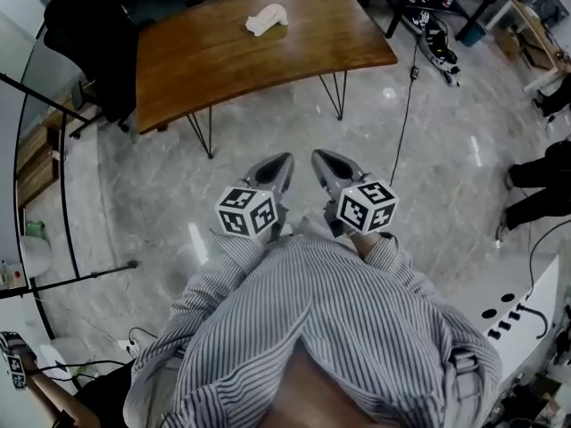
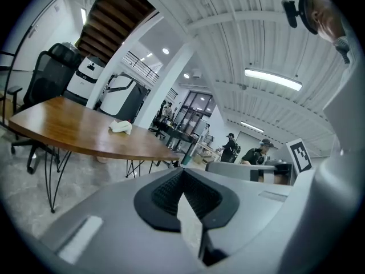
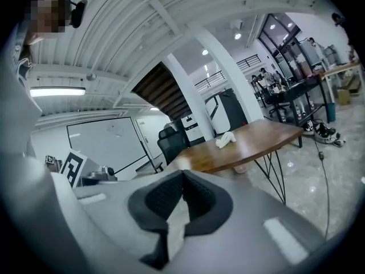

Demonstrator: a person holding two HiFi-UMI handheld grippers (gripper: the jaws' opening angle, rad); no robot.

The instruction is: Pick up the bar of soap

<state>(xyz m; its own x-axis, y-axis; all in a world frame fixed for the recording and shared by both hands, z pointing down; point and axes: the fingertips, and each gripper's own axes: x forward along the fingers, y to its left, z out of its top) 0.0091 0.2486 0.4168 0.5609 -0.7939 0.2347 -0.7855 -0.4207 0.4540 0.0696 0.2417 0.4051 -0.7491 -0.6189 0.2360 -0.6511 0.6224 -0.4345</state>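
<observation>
Jaws together and empty, the left hand-held gripper and right hand-held gripper hang side by side over grey marble floor. The pale, lumpy bar of soap lies well ahead on the curved brown wooden bench, and neither approach nor grasp has yet begun.

Table is at your 12 o'clock, standing on the grey glossy floor. It has a wood top, a curved near edge and thin black legs. The white soap lies on top, at 1 o'clock from the middle, near the far edge.
</observation>
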